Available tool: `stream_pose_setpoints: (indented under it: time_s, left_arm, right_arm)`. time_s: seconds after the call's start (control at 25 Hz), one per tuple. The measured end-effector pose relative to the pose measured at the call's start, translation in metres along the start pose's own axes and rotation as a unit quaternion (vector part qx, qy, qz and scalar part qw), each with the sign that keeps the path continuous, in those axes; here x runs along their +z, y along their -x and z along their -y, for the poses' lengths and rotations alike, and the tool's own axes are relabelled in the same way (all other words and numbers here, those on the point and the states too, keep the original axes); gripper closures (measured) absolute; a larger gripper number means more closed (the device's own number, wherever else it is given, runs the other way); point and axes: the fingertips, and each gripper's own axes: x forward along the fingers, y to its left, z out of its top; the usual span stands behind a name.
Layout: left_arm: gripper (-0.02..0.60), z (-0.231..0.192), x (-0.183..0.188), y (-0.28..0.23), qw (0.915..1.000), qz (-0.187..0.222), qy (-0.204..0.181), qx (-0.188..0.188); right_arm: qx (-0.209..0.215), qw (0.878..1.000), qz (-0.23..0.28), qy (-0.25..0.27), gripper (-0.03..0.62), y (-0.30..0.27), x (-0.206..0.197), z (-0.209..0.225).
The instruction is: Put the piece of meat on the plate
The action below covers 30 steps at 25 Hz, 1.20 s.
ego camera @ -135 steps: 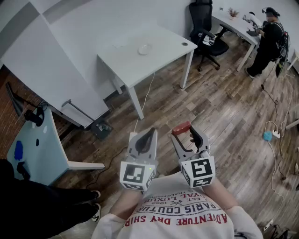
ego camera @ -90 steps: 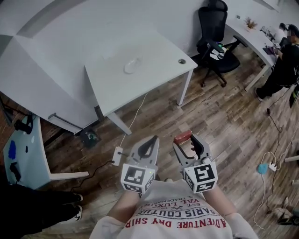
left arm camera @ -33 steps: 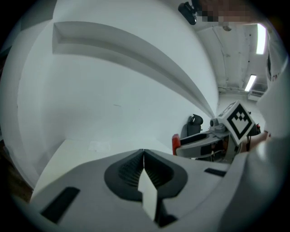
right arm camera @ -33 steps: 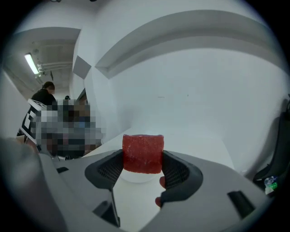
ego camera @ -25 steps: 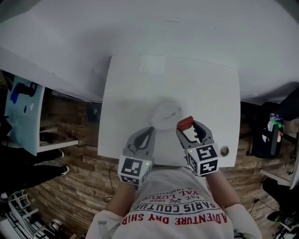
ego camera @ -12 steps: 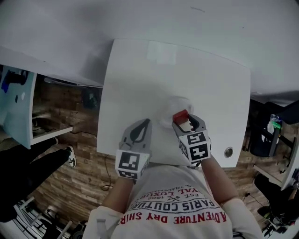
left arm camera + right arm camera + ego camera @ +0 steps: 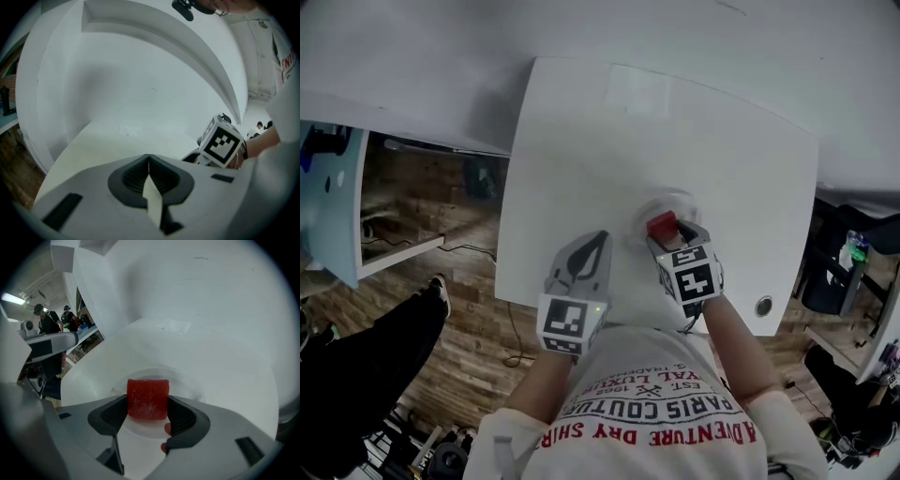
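While the head view looks steeply down on the white table (image 7: 581, 159), the right gripper (image 7: 664, 230) is seen reached forward over the plate (image 7: 682, 200). The piece of meat (image 7: 660, 223) is clamped at its tip. The plate is pale and hard to separate from the tabletop, but the red block is placed within its outline, which suits a drop onto it. The left gripper (image 7: 596, 246) is held back near the table's near edge, just beside the right one and apart from the plate. It is judged to be kept out of the way, since nothing is asked of it.

From the left gripper view, the jaws are shown pressed together with nothing held between them. Only bare tabletop is seen ahead, and the right gripper's marker cube (image 7: 221, 143) is seen off to the right.

From the right gripper view, the meat (image 7: 147, 398) is gripped on both sides by the dark pads (image 7: 183, 417), so the jaws are closed on it and it has not been let go. The plate's rim (image 7: 190, 382) is seen curving just beyond and beneath the block. Whether the meat touches the plate cannot be told. The task is judged nearly complete, with only lowering and release left.
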Motion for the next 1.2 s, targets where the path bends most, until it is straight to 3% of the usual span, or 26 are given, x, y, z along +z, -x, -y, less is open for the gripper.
stream_pose_setpoints:
  time_s: [0.56,0.84,0.88,0.96,1.0,1.2]
  left_arm:
    - [0.574,-0.009,-0.009,0.001,0.9999,-0.01,0.004,-0.002]
    - [0.574,0.0,0.005,0.004,0.9997,-0.004,-0.017,-0.018]
    - [0.574,0.001,0.005,0.004,0.9995,-0.005,-0.021,-0.021]
    - [0.574,0.006,0.009,0.005,0.9992,0.0,-0.029,-0.028]
    - [0.574,0.009,0.013,0.006,0.9989,0.005,-0.033,-0.032]
    - [0.574,0.026,0.03,0.011,0.9968,0.02,-0.053,-0.056]
  right_arm:
    - [-0.006,1.0,0.015,-0.012,0.319,-0.012,0.005,0.001]
    - [-0.027,0.994,0.084,-0.067,0.314,0.018,0.016,0.008]
    - [-0.029,0.992,0.093,-0.077,0.323,0.025,0.019,0.009]
    - [-0.032,0.988,0.112,-0.099,0.491,0.038,0.022,0.012]
    - [-0.031,0.986,0.121,-0.11,0.527,0.045,0.024,0.013]
    - [-0.028,0.977,0.164,-0.131,0.58,0.075,0.029,0.009]
